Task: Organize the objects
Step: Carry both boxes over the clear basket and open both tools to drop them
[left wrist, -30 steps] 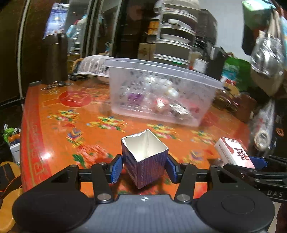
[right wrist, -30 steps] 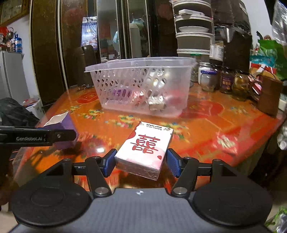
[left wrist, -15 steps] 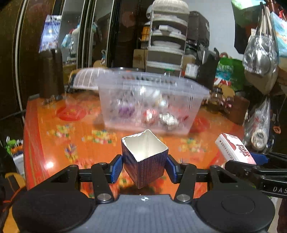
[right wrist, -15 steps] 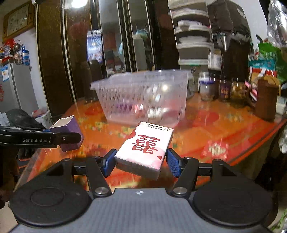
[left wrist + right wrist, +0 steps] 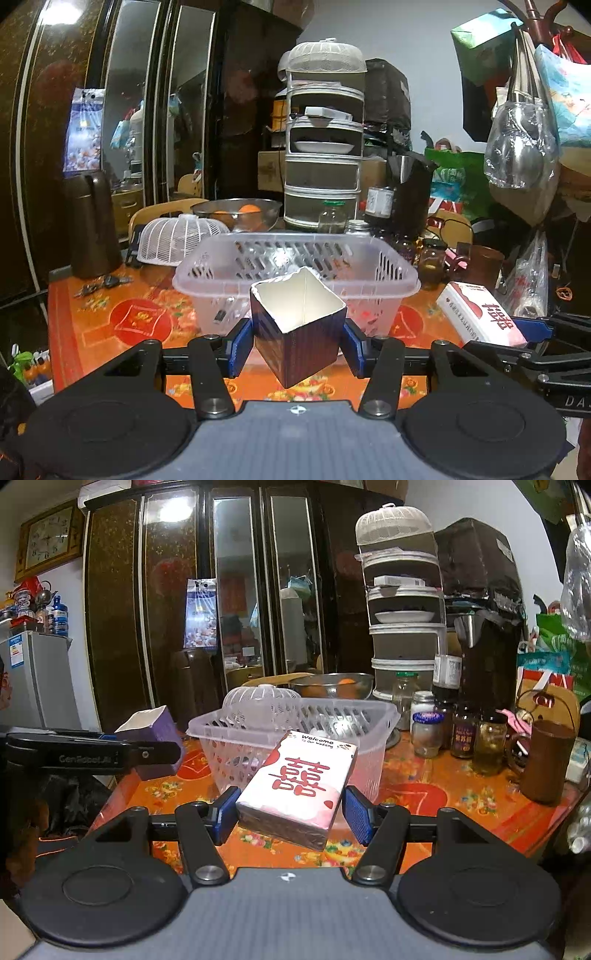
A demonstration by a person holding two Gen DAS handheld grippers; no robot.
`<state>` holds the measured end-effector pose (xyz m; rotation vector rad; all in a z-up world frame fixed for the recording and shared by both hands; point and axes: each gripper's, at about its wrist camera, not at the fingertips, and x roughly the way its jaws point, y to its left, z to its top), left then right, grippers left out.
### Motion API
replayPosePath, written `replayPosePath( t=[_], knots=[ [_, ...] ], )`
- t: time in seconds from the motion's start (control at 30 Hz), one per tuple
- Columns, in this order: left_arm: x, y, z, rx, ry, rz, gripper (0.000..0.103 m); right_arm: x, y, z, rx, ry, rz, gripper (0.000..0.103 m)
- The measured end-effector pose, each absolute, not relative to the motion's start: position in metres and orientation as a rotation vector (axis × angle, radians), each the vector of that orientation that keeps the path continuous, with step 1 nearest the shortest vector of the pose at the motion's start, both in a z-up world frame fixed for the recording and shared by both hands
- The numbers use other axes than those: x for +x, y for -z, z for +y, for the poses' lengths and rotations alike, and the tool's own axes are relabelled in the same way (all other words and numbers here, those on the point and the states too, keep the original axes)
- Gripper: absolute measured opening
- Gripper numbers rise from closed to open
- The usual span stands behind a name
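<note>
The open-topped purple carton [image 5: 300,328] sits pinched between the blue pads of the left gripper [image 5: 297,341], held above the orange patterned table [image 5: 96,325] just short of the clear plastic basket [image 5: 295,258]. To its right, the right gripper [image 5: 290,812] clamps a white tissue pack [image 5: 299,786] printed with red characters. Behind the basket crowd a white mesh food cover [image 5: 177,240], a steel bowl of oranges [image 5: 236,212], glass jars [image 5: 424,727] and a tiered food rack [image 5: 321,158].
</note>
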<state>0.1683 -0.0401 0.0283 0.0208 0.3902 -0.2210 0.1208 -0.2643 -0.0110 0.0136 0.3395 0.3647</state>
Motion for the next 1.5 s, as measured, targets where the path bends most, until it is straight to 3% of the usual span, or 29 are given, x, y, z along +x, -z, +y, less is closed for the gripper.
replayPosePath(
  t=[0.33, 0.57, 0.97, 1.33, 1.43, 1.5],
  knots=[
    [0.204, -0.049, -0.036, 0.01, 0.242, 0.385, 0.055, 0.146, -0.013, -0.256, -0.017, -0.373, 0.335, 0.063],
    [0.268, -0.063, -0.034, -0.024, 0.237, 0.433, 0.055, 0.217, -0.037, -0.241, -0.062, -0.357, 0.376, 0.063],
    [0.352, -0.043, -0.039, -0.038, 0.194, 0.578, 0.055, 0.305, -0.013, -0.224, -0.073, -0.344, 0.565, 0.063],
    [0.375, -0.024, -0.036, -0.042, 0.183, 0.64, 0.056, 0.323, -0.004, -0.224, -0.06, -0.341, 0.603, 0.064],
    [0.377, -0.021, -0.037, -0.046, 0.183, 0.643, 0.062, 0.325, -0.004, -0.227, -0.039, -0.336, 0.594, 0.07],
    [0.378, -0.019, -0.038, -0.054, 0.183, 0.643, 0.076, 0.323, -0.005, -0.231, -0.029, -0.33, 0.58, 0.089]
  ],
)
